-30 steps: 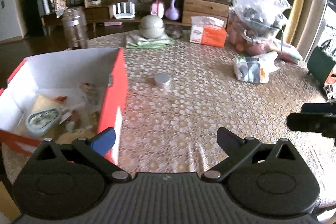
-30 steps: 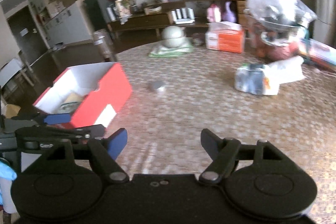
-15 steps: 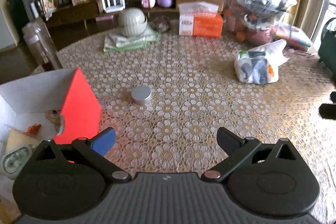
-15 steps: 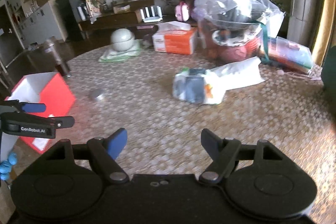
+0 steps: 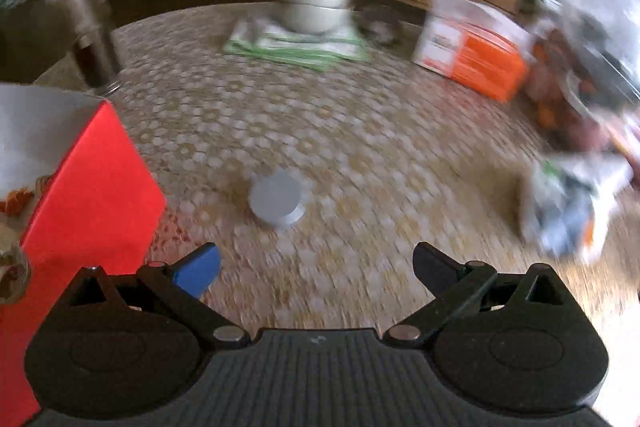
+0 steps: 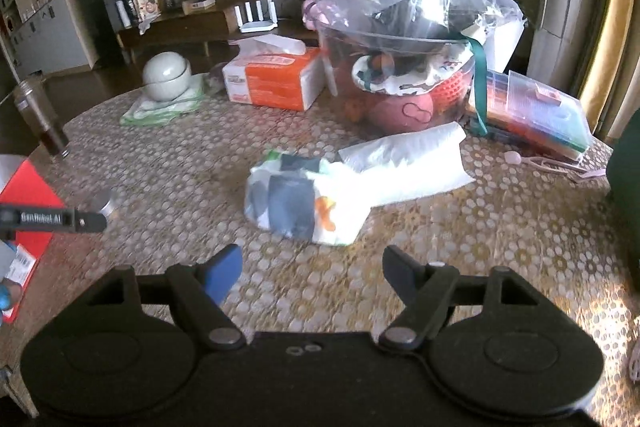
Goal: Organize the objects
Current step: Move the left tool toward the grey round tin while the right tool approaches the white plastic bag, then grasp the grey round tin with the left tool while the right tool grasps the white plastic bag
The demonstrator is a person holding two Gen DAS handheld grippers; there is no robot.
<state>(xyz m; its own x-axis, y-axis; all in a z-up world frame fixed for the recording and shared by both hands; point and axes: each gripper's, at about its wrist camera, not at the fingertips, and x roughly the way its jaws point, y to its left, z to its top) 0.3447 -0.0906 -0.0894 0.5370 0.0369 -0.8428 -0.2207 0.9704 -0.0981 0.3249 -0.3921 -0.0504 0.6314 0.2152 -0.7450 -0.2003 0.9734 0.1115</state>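
On the patterned table (image 5: 360, 131), a small silver tin (image 5: 276, 202) sits just ahead of the left gripper (image 5: 316, 265), whose jaws stand wide apart and empty beside the red box (image 5: 92, 203). Farther right, the right gripper (image 6: 312, 267) is likewise spread and empty, facing a white plastic bag (image 6: 316, 203).

- Counter (image 6: 500, 227) under a patterned lace cloth.
- On it: red box (image 5: 92, 195), small silver tin (image 5: 276, 201), tissue box (image 6: 272, 81), white wrapped bundle (image 6: 320, 203), green cloth (image 6: 160, 111).
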